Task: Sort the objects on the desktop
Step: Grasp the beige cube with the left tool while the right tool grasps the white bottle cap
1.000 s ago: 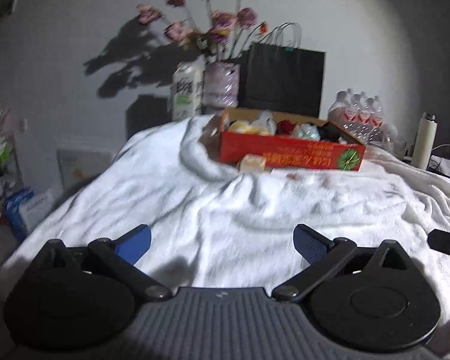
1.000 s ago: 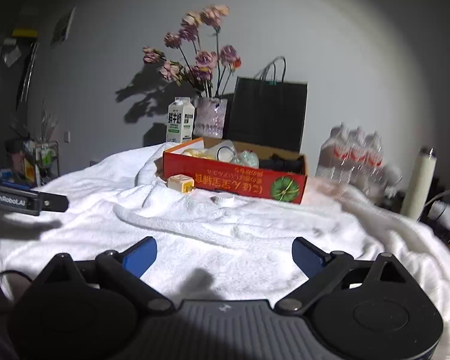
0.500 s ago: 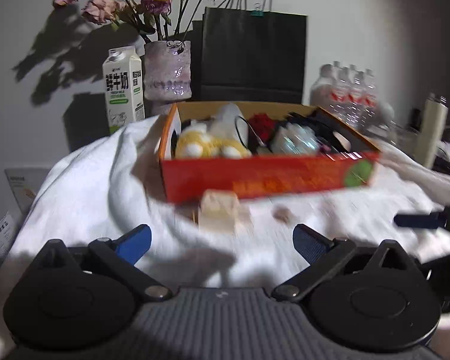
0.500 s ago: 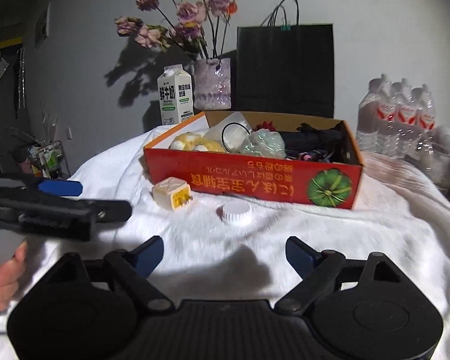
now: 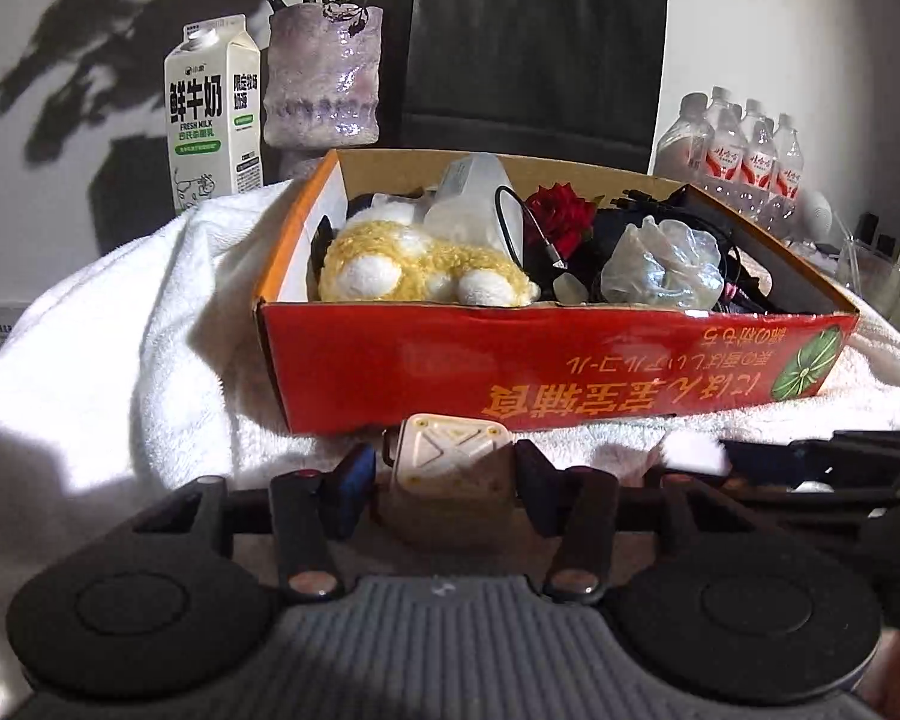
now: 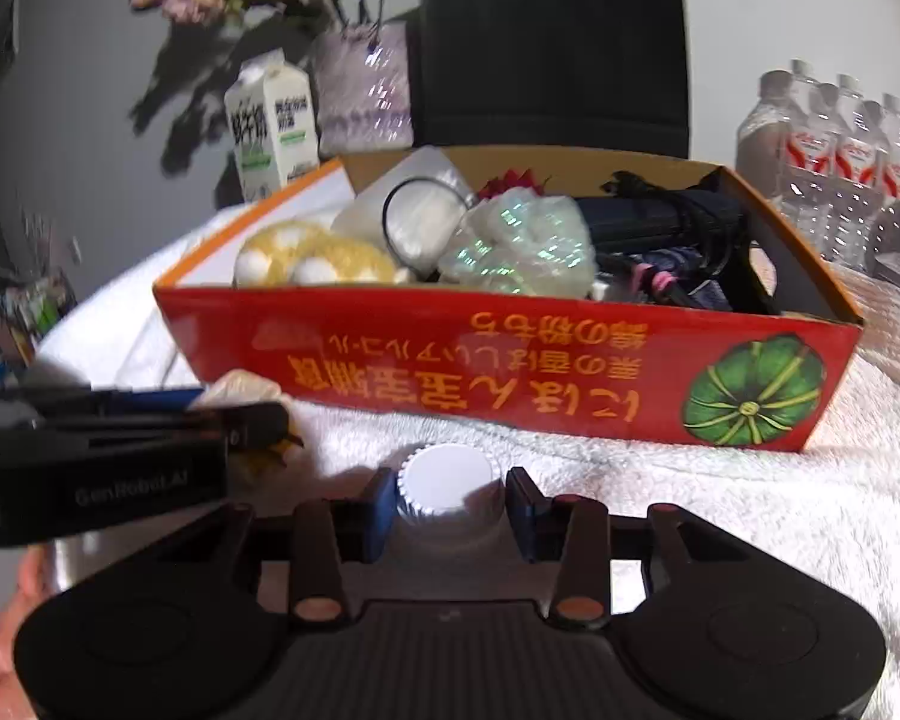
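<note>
A red cardboard box (image 5: 546,360) (image 6: 510,360) full of items, among them a yellow plush toy (image 5: 420,270), a red rose and cables, stands on a white towel. My left gripper (image 5: 444,474) has its fingers closed against a cream cube-shaped object (image 5: 450,456) just in front of the box. My right gripper (image 6: 447,504) has its fingers closed against a white bottle cap (image 6: 447,480) on the towel before the box. The left gripper's body also shows at the left in the right wrist view (image 6: 120,450).
Behind the box stand a milk carton (image 5: 213,108), a glass vase (image 5: 324,84) with flowers and a black paper bag (image 5: 534,48). Water bottles (image 5: 744,150) stand at the back right. The white towel (image 6: 750,510) covers the table.
Both grippers moved forward to the box front and closed, the left on the cream cube, the right on the white cap. Earlier both were wide open and farther back.
</note>
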